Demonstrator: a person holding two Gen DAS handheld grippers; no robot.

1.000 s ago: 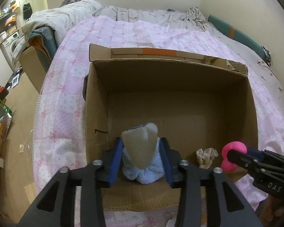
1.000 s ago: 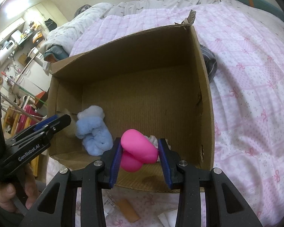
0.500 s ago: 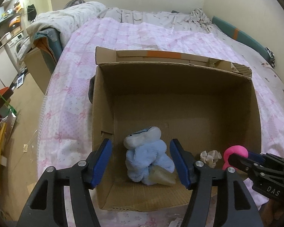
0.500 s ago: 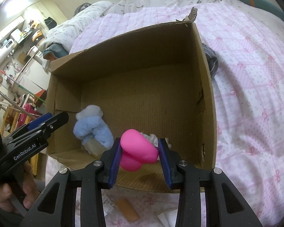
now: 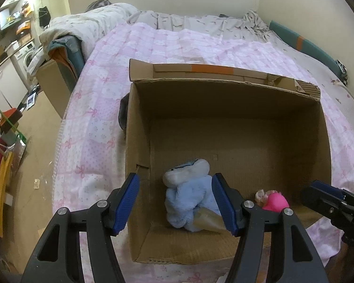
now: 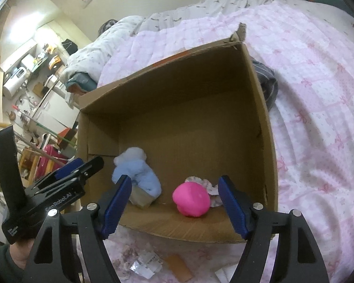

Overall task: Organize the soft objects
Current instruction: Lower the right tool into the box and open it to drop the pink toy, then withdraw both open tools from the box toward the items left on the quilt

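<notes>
You can read one marking: "GenRobot.AI" in pale letters along the black side of the left gripper (image 6: 59,198), seen from the right wrist camera. Lower on that gripper's body a few small pale characters show, too small for you to make out. The printed scraps of paper (image 6: 146,263) on the bedspread in front of the box (image 6: 266,141) carry dark marks, but you cannot read them. Nothing is legible in the left wrist view.

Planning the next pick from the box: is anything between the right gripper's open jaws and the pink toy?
Nothing visible does. The right gripper hangs open over the cardboard box's near wall, and the pink toy lies just beyond on the floor, against a crumpled pale cloth behind it.
</notes>
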